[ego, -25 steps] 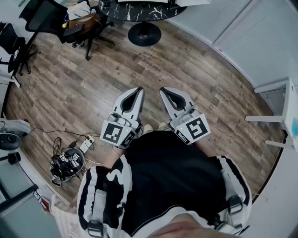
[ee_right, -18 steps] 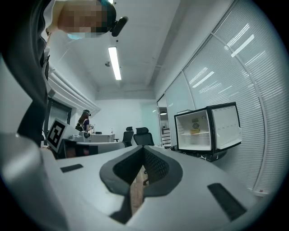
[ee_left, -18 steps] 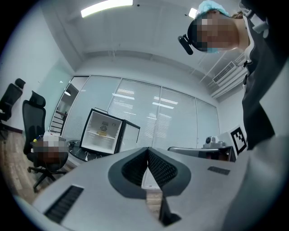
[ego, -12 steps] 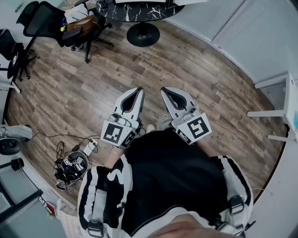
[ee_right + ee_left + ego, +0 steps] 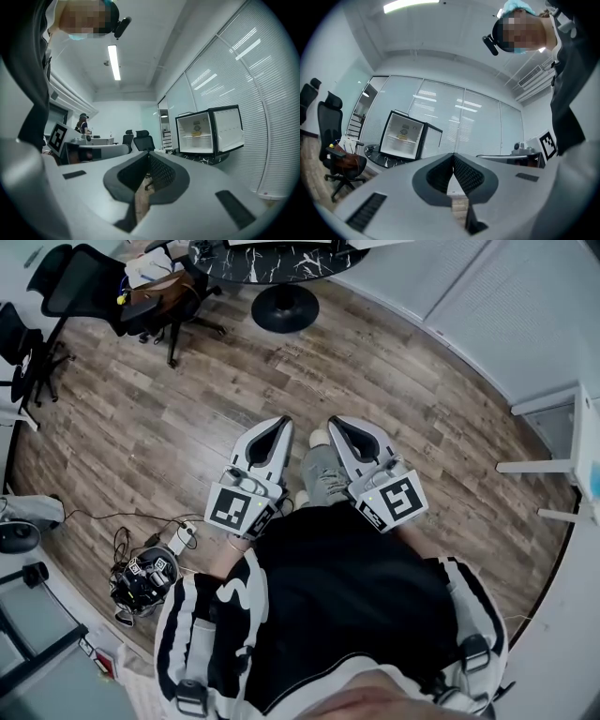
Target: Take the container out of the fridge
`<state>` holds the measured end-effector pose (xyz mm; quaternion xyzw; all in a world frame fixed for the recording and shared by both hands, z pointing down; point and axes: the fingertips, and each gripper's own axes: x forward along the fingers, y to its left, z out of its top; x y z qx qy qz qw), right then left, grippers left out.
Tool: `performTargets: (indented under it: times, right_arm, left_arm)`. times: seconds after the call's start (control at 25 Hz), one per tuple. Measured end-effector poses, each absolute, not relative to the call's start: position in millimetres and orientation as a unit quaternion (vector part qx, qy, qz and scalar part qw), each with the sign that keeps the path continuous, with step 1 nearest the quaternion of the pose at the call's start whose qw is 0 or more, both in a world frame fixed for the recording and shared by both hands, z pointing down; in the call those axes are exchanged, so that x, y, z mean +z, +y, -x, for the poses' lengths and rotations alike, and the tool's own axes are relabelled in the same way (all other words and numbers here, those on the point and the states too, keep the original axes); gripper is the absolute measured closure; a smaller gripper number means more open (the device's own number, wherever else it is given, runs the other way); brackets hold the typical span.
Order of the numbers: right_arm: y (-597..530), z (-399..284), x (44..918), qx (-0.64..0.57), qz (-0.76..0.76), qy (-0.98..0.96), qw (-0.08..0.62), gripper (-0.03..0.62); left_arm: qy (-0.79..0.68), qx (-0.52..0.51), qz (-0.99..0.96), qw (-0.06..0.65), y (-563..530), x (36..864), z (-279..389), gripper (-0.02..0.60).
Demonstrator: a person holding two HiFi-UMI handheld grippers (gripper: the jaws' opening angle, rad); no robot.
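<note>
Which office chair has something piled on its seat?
The black chair beside the dark round table, carrying a brown bag; the left-edge chair shows none.

no legible text or numbers, only black-and-white square markers (image 5: pixel 232 509) on the left tool (image 5: pixel 280 422) and right tool (image 5: pixel 335 422)

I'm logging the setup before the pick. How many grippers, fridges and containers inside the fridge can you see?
Grippers: 2 (left gripper and right gripper, jaws shut on nothing)
Fridges: 1 (fridge, door open)
Containers: 1 (yellowish container on the upper shelf)
Total: 4
</note>
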<state>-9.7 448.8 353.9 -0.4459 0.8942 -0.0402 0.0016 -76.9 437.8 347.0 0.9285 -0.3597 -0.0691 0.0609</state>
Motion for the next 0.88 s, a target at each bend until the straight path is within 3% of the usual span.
performTargets:
  times: [0.88]
  right_arm:
    - [359.1,-0.1,350.6,-0.038,0.43,0.902,0.016,0.582]
  left_arm:
    - [-0.392,-0.068,-0.915,0.066,354.5,351.7,78.4,0.572]
